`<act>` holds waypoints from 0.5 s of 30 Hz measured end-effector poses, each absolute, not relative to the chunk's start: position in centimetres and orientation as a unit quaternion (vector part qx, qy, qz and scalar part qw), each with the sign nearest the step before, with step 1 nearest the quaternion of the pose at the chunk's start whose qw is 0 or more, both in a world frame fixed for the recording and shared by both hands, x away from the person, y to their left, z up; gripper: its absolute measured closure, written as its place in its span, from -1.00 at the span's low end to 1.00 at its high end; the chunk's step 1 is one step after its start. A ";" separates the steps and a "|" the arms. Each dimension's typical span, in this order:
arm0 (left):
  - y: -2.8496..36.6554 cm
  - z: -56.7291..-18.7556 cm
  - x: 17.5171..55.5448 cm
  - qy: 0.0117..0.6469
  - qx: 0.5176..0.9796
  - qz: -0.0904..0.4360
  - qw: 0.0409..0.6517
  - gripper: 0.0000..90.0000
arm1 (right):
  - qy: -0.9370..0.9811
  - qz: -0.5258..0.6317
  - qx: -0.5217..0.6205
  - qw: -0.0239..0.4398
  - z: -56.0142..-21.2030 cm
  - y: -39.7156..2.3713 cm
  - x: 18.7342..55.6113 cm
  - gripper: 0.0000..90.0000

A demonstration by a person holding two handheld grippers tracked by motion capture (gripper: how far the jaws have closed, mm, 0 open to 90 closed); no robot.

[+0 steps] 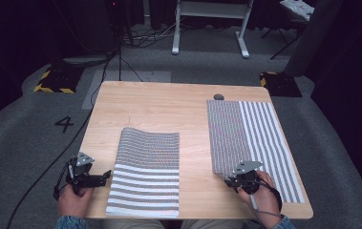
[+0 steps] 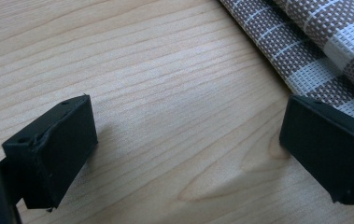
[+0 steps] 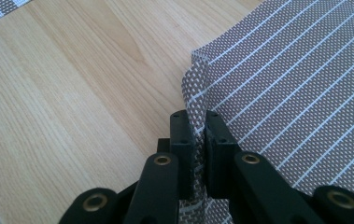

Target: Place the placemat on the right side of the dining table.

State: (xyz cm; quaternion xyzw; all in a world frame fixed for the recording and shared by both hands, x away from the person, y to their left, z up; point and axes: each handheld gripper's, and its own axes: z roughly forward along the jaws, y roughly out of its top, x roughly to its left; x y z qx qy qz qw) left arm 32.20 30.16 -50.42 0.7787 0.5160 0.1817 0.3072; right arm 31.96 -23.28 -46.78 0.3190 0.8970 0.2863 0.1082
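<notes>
Room: grey carpet floor (image 1: 21,143) with a painted "4" (image 1: 64,124), cables, white desk legs (image 1: 207,28) beyond.
Surface: light wooden table (image 1: 169,105); a small dark object (image 1: 219,97) near its far edge.
Left mat (image 1: 146,171): striped, folded, near the front edge.
Right mat (image 1: 252,138): striped, partly folded over.
Left gripper (image 1: 103,177): jaws wide apart, over bare wood just beside the left mat.
Right gripper (image 3: 199,140): its own view shows the jaws pinching the right mat's raised edge; the high view only places it at that mat's near left corner.
</notes>
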 end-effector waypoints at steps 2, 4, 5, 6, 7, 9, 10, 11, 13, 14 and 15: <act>30.2 -50.4 32.2 0.516 0.779 0.182 0.307 -0.91 | 0.896 0.285 0.321 0.110 -46.9 -23.4 32.1 0.88; 30.2 -50.4 32.2 0.516 0.779 0.182 0.307 -0.91 | 0.895 0.287 0.325 0.109 -47.0 -23.4 32.4 0.88; 30.2 -50.4 32.2 0.516 0.779 0.182 0.307 -0.91 | 0.895 0.286 0.324 0.112 -47.0 -23.5 32.5 0.88; 30.2 -50.4 32.2 0.516 0.779 0.182 0.307 -0.91 | 0.893 0.287 0.327 0.113 -47.0 -23.5 32.7 0.88; 30.2 -50.4 32.2 0.516 0.779 0.182 0.307 -0.91 | 0.894 0.285 0.326 0.114 -47.0 -23.5 32.8 0.87; 30.2 -50.4 32.2 0.516 0.779 0.182 0.307 -0.91 | 0.893 0.285 0.328 0.115 -47.0 -23.5 33.0 0.87; 30.2 -50.4 32.2 0.516 0.779 0.182 0.307 -0.91 | 0.892 0.286 0.329 0.116 -47.1 -23.5 33.1 0.87; 30.2 -50.4 32.2 0.516 0.779 0.182 0.307 -0.91 | 0.892 0.286 0.329 0.116 -47.1 -23.5 33.1 0.87; 30.2 -50.4 32.2 0.516 0.779 0.182 0.307 -0.91 | 0.892 0.285 0.332 0.113 -47.1 -23.7 33.2 0.87; 30.2 -50.4 32.2 0.516 0.779 0.182 0.307 -0.91 | 0.892 0.285 0.332 0.113 -47.1 -23.7 33.2 0.87; 30.2 -50.4 32.2 0.516 0.779 0.182 0.307 -0.91 | 0.893 0.284 0.331 0.115 -47.0 -23.9 33.3 0.86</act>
